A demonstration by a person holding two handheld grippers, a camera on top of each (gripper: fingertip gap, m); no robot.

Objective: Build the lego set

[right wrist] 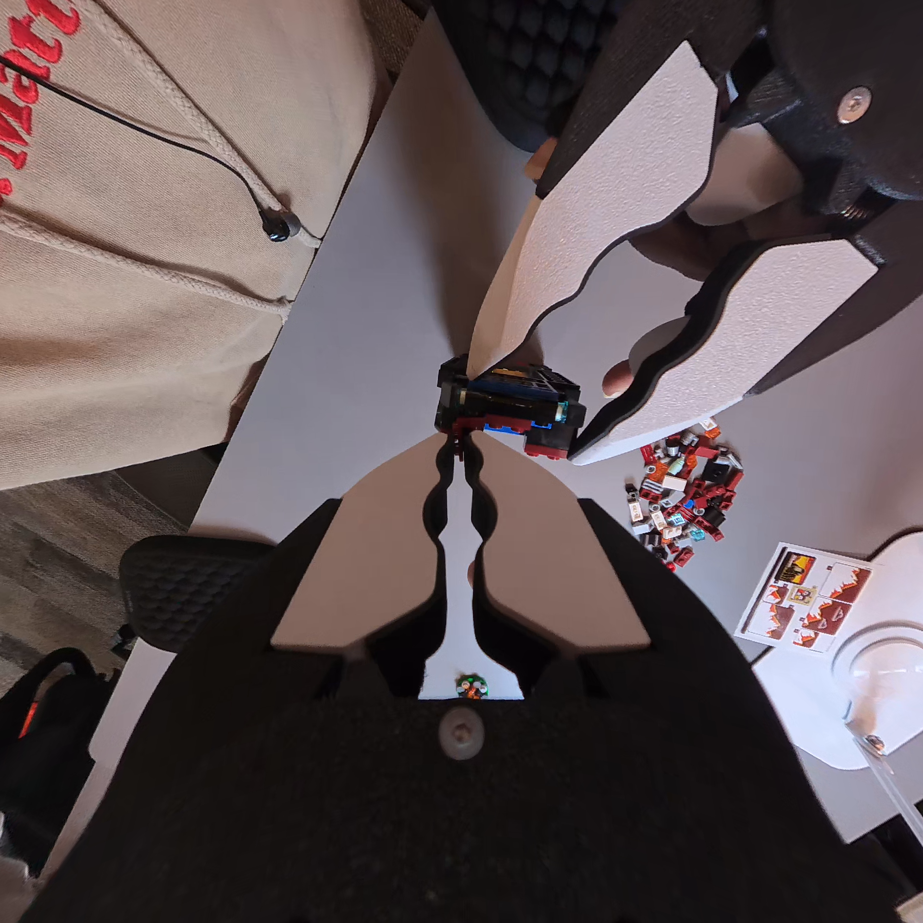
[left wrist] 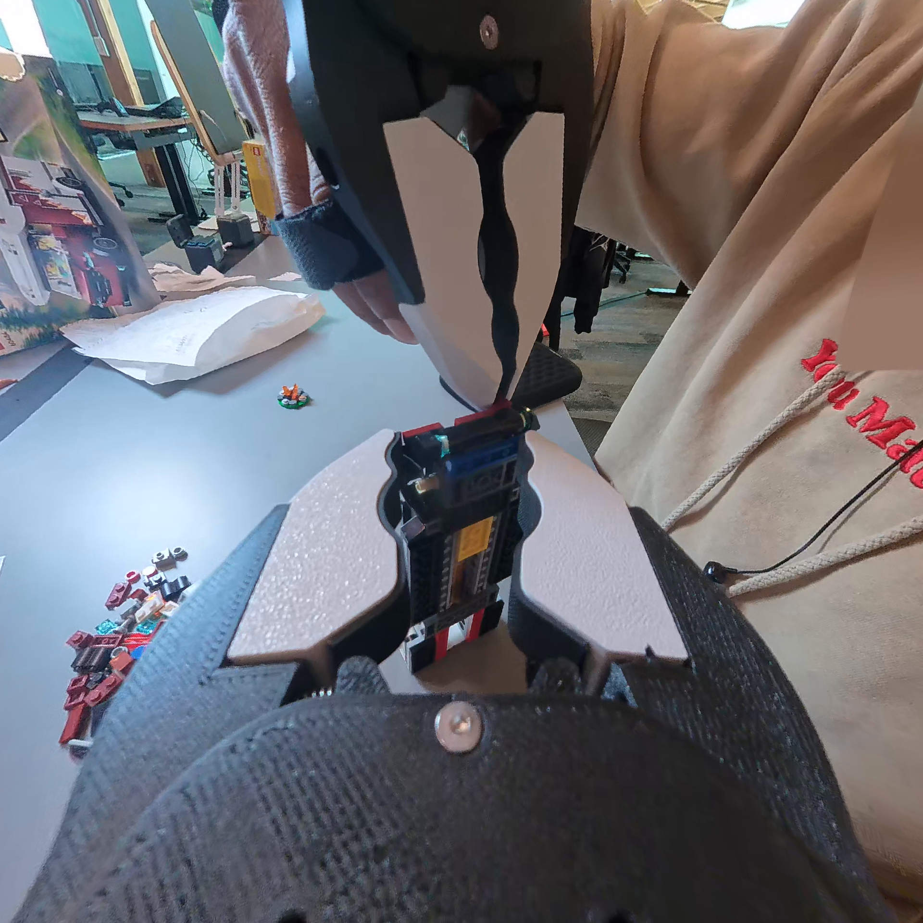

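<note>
Black and dark-red bricks make up the small model [left wrist: 464,524] that stands between the fingers of my left gripper [left wrist: 462,439]. Both pale pads lie against its long sides, so I have it clamped, lifted clear of the grey table [left wrist: 150,474] near the table's right edge and close to my beige hoodie [left wrist: 749,249]. A blue plate and a yellow tile show on the model's upturned face.

My right gripper [right wrist: 460,439] comes in from the far side, its fingers nearly together and pinching a thin red piece [right wrist: 456,452] at the model's far end, where that piece meets the black body. From the right wrist view I cannot tell whether the piece is seated or only touching.

On the table to the left lies a heap of loose bricks [left wrist: 115,634], mostly dark red. Farther off sit a small green disc with orange flames [left wrist: 293,394], a crumpled paper bag [left wrist: 200,329] and the set's box [left wrist: 60,249]. A sticker sheet [right wrist: 804,594] lies beside the heap.
</note>
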